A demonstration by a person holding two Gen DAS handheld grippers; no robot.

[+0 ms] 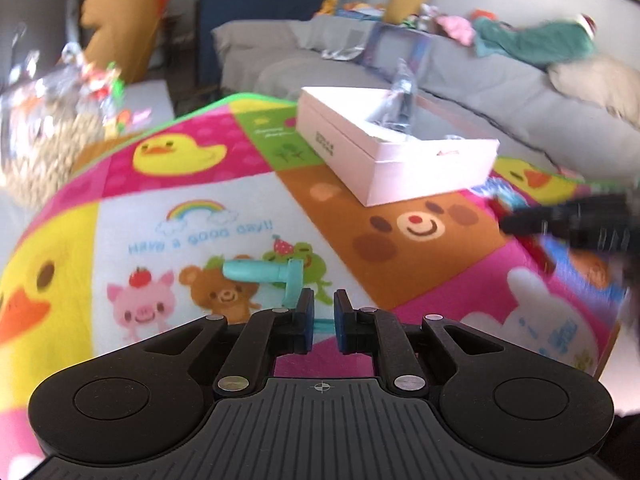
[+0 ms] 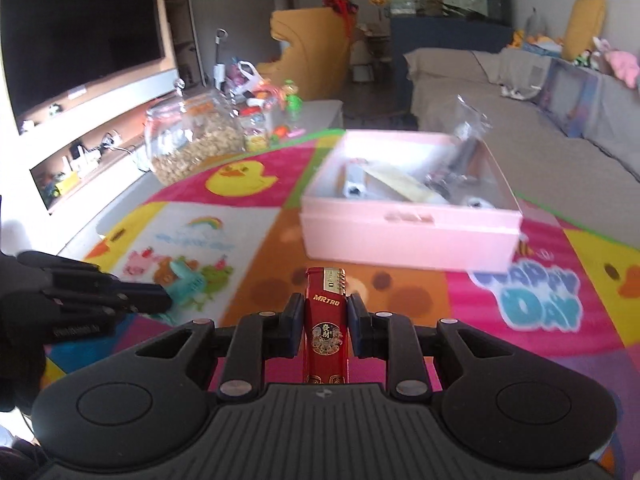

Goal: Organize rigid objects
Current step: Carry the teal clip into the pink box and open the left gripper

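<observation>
Gripping red lighter (image 2: 325, 328), right gripper (image 2: 324, 326), pink box (image 2: 408, 236) ahead

Open mat (image 2: 248, 240) is lying before the pink box (image 2: 408, 236); the nut jar (image 2: 192, 144) is blocking the far-left edge.

Grey sofa (image 2: 500, 120), wall-mounted television (image 2: 80, 36), grey walls, daylight
</observation>
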